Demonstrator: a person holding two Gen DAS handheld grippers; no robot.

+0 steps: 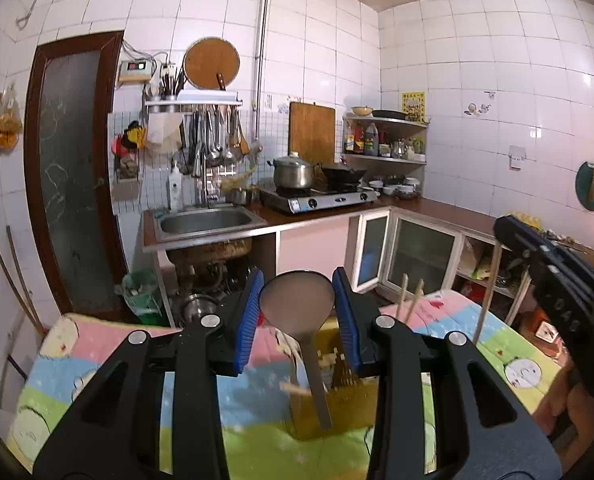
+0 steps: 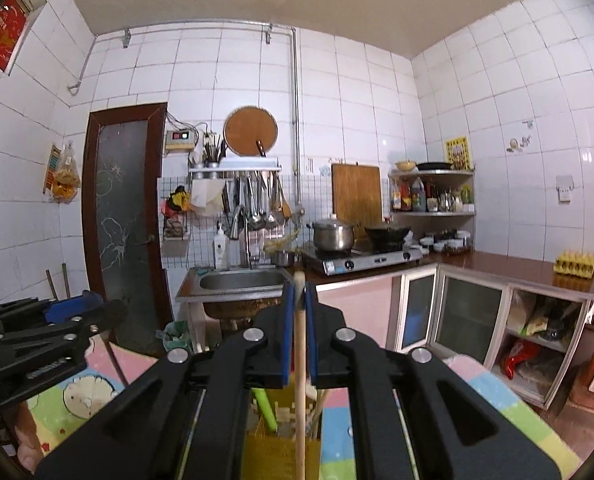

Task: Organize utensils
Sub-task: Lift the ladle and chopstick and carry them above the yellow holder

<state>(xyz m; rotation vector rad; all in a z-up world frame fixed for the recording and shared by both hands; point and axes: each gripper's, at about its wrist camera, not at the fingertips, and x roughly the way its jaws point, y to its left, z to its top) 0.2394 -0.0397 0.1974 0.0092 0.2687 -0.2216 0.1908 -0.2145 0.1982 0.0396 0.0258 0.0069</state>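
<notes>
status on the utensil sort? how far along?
Done: a green utensil and some wooden sticks already stand in the yellow slotted holder. In hand: the left tongs grip a grey flat-handled ladle, and the right tongs are shut on a pale wooden stick, both above the holder. Left: what happens to these two; no other loose utensils are in view.

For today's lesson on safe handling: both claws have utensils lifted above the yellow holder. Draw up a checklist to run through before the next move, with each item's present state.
1. Left claw grips the grey metal ladle by its bowl: ok.
2. Right claw shut on the pale wooden chopstick: ok.
3. Ladle handle clear of the yellow slotted utensil holder: cannot tell.
4. Chopstick tip clear of holder: cannot tell.
5. Claws apart: ok.
</notes>
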